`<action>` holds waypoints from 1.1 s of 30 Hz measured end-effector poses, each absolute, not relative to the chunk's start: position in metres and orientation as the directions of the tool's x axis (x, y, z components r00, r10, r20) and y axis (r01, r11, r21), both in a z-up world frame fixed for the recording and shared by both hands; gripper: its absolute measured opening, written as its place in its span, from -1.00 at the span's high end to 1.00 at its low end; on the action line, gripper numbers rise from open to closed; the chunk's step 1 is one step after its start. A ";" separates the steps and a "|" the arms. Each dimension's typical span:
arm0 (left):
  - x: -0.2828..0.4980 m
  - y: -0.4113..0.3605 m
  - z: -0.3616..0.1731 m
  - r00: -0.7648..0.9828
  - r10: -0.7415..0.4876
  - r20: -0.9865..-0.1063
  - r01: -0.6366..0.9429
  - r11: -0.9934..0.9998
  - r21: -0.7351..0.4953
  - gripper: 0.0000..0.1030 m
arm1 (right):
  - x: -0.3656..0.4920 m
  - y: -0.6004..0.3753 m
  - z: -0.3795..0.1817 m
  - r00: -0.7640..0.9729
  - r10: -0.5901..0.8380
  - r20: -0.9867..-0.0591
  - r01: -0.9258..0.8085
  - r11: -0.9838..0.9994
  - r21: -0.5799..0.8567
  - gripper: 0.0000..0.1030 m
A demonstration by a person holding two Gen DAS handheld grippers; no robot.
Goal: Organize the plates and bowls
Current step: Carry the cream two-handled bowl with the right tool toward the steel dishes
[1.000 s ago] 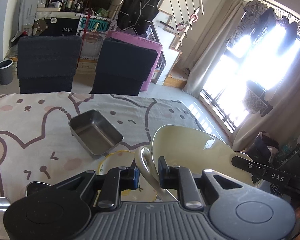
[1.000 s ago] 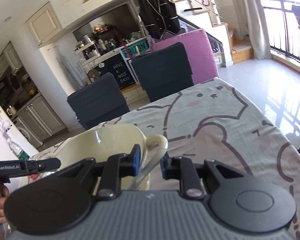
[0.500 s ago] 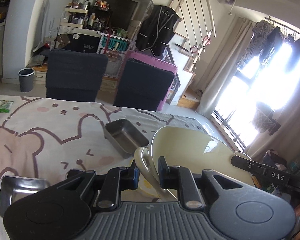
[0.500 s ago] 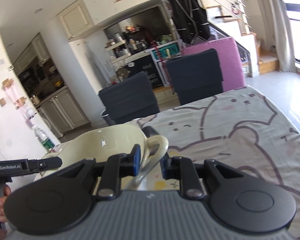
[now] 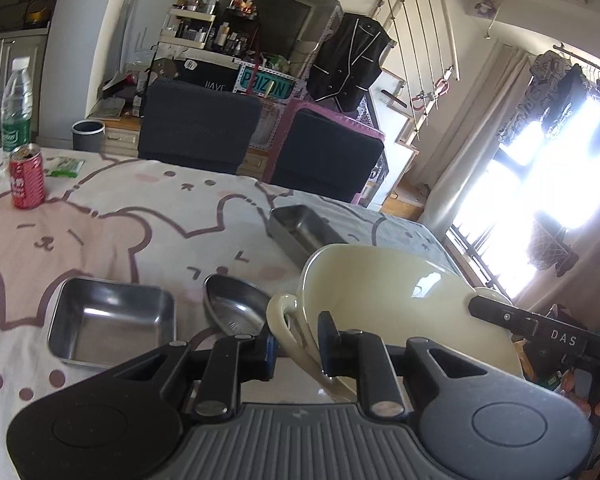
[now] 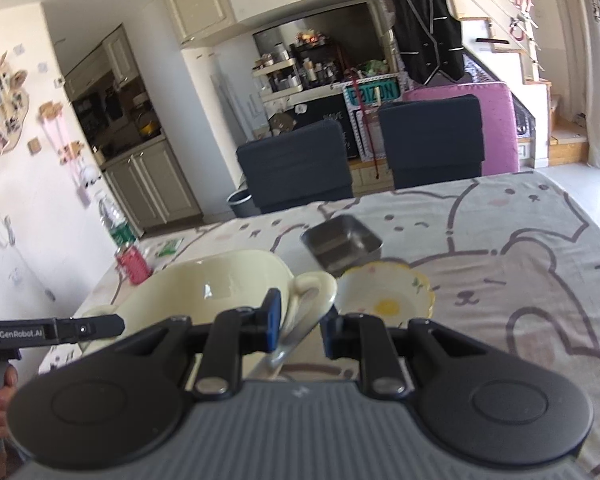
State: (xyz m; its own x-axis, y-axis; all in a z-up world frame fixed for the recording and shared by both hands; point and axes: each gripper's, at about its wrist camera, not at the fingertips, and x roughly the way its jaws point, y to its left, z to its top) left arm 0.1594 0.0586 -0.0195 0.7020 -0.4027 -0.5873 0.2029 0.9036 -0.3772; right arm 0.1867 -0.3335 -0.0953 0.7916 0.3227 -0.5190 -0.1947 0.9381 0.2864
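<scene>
Holding a cream two-handled bowl [image 5: 400, 304] above the table [image 5: 140, 232], we have our left hand-held gripper [image 5: 296, 354] clamped narrowly on one loop handle and our right hand-held gripper [image 6: 298, 326] clamped on the opposite handle. Below the bowl, on the bear-print cloth, lie a square steel tray [image 5: 112, 320], a small oval steel dish [image 5: 232, 304] and, farther back, a second steel tray [image 5: 304, 230]. Just beside that tray in the right view sits a yellow flower-edged bowl [image 6: 384, 294]. A red can [image 5: 27, 178] stands well apart at the far left.
</scene>
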 end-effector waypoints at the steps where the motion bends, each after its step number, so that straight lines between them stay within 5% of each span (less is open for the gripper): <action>1: 0.157 0.062 -0.022 0.702 -0.403 -0.587 0.198 0.902 -0.383 0.56 | 0.186 -0.332 -0.096 0.786 0.329 -0.523 -0.201 0.937 0.286 0.52; 33: 0.155 0.092 -0.116 0.647 -0.377 -0.663 0.135 0.912 -0.387 0.49 | 0.179 -0.279 -0.148 0.684 0.295 -0.667 -0.256 0.953 0.159 0.51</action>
State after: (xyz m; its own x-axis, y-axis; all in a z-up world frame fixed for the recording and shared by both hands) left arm 0.1547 0.0925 -0.1162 0.6466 -0.3774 -0.6629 0.1355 0.9121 -0.3870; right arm 0.1792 -0.2787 -0.1479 0.6838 0.2952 -0.6673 -0.2561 0.9534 0.1593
